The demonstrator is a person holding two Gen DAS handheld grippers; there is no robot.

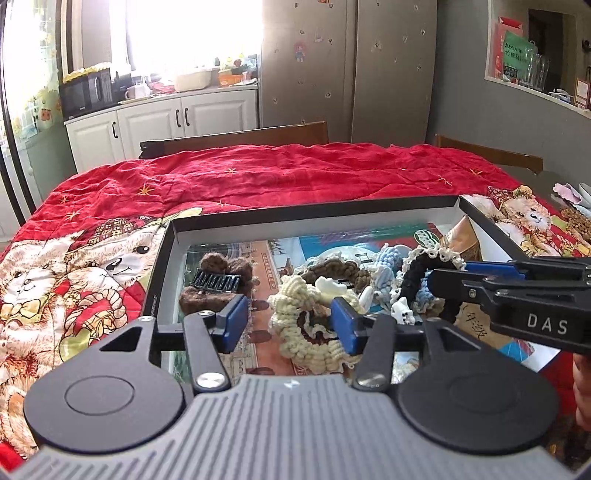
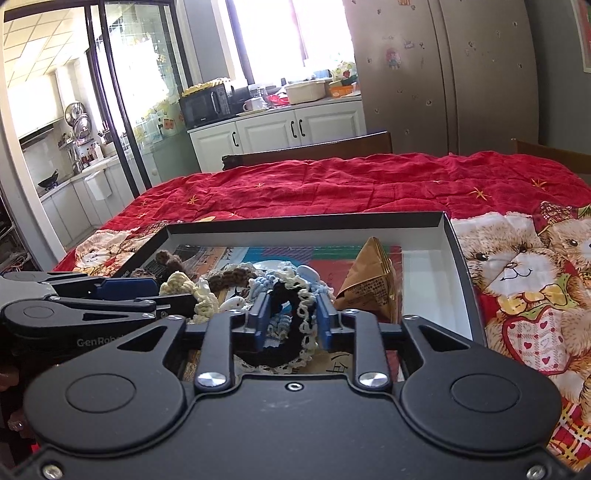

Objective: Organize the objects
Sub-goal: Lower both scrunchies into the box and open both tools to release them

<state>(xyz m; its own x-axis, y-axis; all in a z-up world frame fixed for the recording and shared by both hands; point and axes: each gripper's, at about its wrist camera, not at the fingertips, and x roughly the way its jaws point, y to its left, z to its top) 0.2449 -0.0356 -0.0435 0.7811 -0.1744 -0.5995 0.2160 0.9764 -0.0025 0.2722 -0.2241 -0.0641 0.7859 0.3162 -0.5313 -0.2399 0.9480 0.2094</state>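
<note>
Reading "DAS" on our right gripper (image 1: 436, 275) and "GenRobot" on our left gripper (image 2: 162, 291), we see both standing apart over crocheted scrunchies (image 1: 314, 332).

A bright window (image 2: 291, 33) lights white cabinets (image 2: 295, 129) carrying a microwave (image 2: 205, 103). Right stands a steel refrigerator (image 2: 443, 74); far left, a glass sliding door (image 2: 122, 92) opens onto the kitchen.

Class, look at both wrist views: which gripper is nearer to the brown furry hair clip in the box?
Left. The left gripper hovers just beside the brown furry hair clip, its fingers open. The right gripper is farther across the box, around the black scrunchie.
</note>
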